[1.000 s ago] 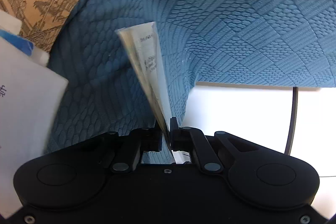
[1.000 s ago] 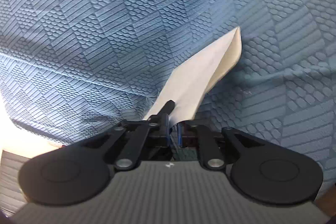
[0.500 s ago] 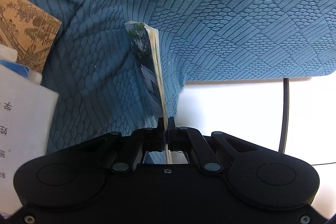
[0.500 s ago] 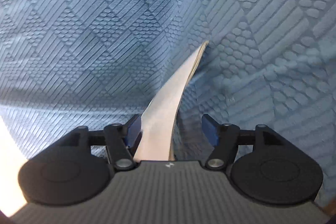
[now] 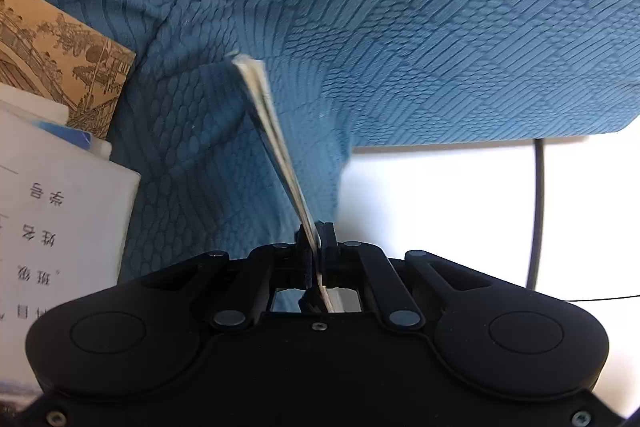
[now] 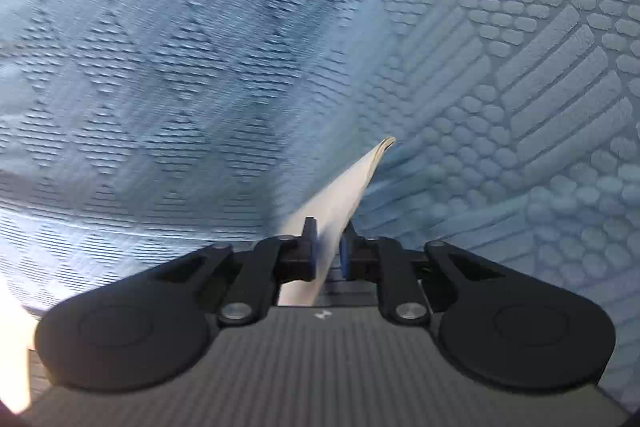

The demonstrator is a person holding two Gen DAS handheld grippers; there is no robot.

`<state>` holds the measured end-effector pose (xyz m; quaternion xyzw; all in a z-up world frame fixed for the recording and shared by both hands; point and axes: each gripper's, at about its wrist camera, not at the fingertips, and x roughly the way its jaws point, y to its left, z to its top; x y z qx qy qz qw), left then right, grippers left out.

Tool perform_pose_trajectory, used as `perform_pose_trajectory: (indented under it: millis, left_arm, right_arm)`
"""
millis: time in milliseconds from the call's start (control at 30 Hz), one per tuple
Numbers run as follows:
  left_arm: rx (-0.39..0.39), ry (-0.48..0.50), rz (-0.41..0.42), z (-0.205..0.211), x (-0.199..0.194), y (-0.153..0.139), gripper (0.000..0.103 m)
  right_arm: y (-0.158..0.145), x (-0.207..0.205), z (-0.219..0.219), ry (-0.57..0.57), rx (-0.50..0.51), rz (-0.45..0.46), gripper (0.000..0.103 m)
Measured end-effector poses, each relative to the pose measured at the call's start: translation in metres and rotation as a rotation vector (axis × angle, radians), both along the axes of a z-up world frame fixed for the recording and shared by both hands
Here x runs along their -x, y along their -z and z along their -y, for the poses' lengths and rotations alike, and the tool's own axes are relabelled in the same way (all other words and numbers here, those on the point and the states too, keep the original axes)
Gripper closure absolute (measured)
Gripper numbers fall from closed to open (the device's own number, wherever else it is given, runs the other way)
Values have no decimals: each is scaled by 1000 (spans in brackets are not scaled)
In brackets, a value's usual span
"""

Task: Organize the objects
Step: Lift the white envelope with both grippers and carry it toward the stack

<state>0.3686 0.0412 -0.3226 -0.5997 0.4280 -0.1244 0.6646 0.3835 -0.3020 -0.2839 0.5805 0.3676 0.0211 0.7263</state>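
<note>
Closing the right gripper (image 6: 328, 247) on a thin cream booklet (image 6: 344, 195), seen edge-on and passing between the blue pads (image 6: 313, 247), its jaws having just been closing. Running up and rightward ahead of the claw, the far corner curling slightly. Looking onto blue textured fabric (image 6: 160, 67) behind and on both sides, blurred left of the claw, sharper right.

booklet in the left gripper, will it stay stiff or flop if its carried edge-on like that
The booklet is thin, just a few pages, yet it juts straight from the shut left gripper, so probably stiff enough edge-on. Turned flat, it would likely sag. Its free corner fans slightly, so pages may splay when moved.
</note>
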Motion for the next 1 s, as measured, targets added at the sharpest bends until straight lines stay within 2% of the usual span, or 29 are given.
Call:
perform_pose_trajectory:
  millis: [233, 467, 533, 767, 1000]
  left_arm:
    - [-32, 37, 75, -10, 8, -39, 97]
    - [-70, 53, 171, -20, 47, -86, 96]
    - [-95, 36, 164, -25, 55, -99, 96]
    - [-155, 2, 224, -43, 76, -149, 95]
    - [-216, -60, 240, -66, 104, -176, 95]
  right_arm:
    - [-47, 21, -10, -51, 65, 90, 94]
    - [-85, 42, -23, -57, 87, 157, 94]
    - [-95, 46, -28, -75, 86, 173, 94]
    - [-138, 61, -48, -106, 110, 256, 94]
    - [-174, 74, -78, -177, 200, 334, 94]
